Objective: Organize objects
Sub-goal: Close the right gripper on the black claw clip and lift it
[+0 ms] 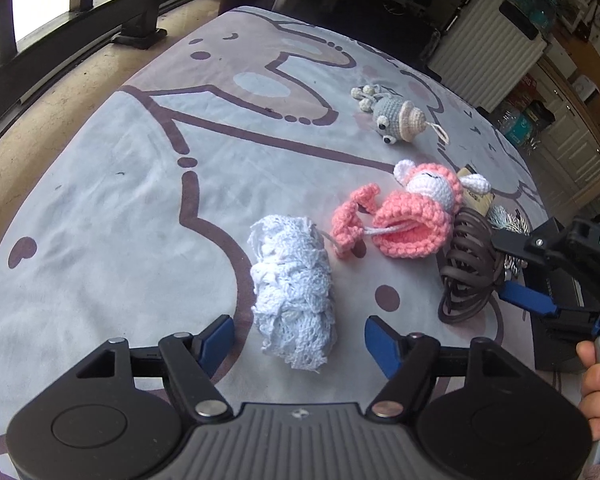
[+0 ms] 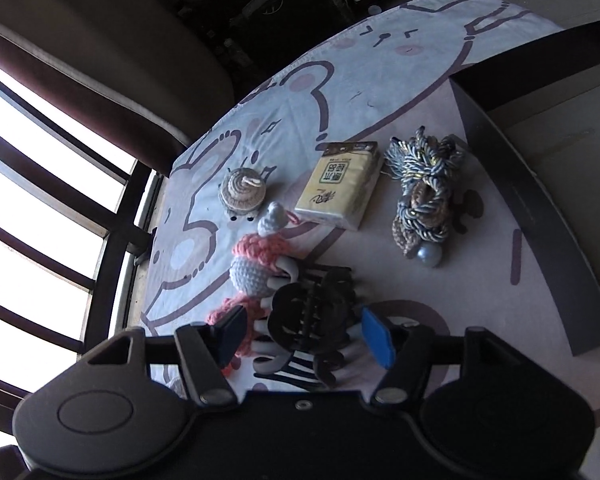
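Note:
On the cartoon-print cloth, a white lace roll (image 1: 294,296) lies between the open fingers of my left gripper (image 1: 300,340). Beyond it lie a pink crochet doll (image 1: 404,212) and a grey crochet toy with a hat (image 1: 396,120). A dark brown hair claw clip (image 1: 468,260) lies to the right. My right gripper (image 1: 516,272) reaches it from the right. In the right wrist view my right gripper (image 2: 306,336) is open around the claw clip (image 2: 312,308), with the pink doll (image 2: 256,264) beside it.
A tissue pack (image 2: 340,184) and a bundle of twisted cord with a grey bead (image 2: 424,196) lie further on the cloth. A dark box (image 2: 540,184) stands at the right edge. A window railing (image 1: 60,20) runs behind the table.

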The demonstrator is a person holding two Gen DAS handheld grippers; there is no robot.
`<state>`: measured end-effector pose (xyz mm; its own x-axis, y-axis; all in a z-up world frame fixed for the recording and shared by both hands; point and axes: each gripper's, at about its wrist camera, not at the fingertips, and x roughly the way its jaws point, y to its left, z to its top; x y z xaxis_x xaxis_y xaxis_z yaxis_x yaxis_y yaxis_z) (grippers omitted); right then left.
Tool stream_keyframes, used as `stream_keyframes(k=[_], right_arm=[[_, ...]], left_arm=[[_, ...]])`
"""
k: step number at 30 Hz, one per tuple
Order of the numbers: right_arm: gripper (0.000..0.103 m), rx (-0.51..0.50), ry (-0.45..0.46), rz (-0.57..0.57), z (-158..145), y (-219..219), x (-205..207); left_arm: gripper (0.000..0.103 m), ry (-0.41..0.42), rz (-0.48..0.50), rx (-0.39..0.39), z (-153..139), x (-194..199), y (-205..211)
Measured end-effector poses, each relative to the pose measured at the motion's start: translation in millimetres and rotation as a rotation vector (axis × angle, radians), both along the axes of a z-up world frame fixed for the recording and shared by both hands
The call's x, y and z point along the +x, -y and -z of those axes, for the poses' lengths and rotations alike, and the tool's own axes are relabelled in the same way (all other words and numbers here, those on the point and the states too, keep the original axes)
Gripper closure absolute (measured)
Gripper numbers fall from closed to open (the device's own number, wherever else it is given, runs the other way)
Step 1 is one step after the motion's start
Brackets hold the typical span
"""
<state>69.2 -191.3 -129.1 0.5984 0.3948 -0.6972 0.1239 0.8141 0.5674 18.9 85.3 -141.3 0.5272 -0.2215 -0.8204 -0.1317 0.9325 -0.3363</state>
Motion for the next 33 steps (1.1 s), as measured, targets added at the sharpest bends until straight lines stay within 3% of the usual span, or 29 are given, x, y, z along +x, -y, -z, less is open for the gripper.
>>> stream_keyframes(k=[2,6,14,20,22,25,29,33], right_arm=[[0.041,-0.009,-0.008,0.0,3,-1,4],[0.056,-0.054,0.013,-0.022,2,-2,6],[0.056,-0.249,0.036,-0.174,-26,-6,-3],[0.056,-0.517,0.069,-0.376,-45,-9,-25],[0.056,-0.541,0.055,-0.419,-41,-7,-33],[0.056,-0.495,0.027,-0.445,-28,-4,-44],[0.054,-0.443,0.036,-0.437,-21,-2,-53],[0.029,-0.472,0.069,-0.395,-24,-4,-60]], left_arm=[[0.03,0.007,-0.012,-0.004,-2,0,-2],[0.03,0.028,-0.029,-0.01,-6,0,-3],[0.033,0.059,-0.019,0.015,-9,4,4],[0.038,0.042,-0.039,0.027,-6,9,4],[0.038,0.041,-0.045,0.035,-6,10,4],[0.039,0.038,-0.049,0.044,-5,10,6],[0.04,0.031,-0.047,0.058,-4,12,10],[0.04,0.028,-0.046,0.067,-4,13,12]])
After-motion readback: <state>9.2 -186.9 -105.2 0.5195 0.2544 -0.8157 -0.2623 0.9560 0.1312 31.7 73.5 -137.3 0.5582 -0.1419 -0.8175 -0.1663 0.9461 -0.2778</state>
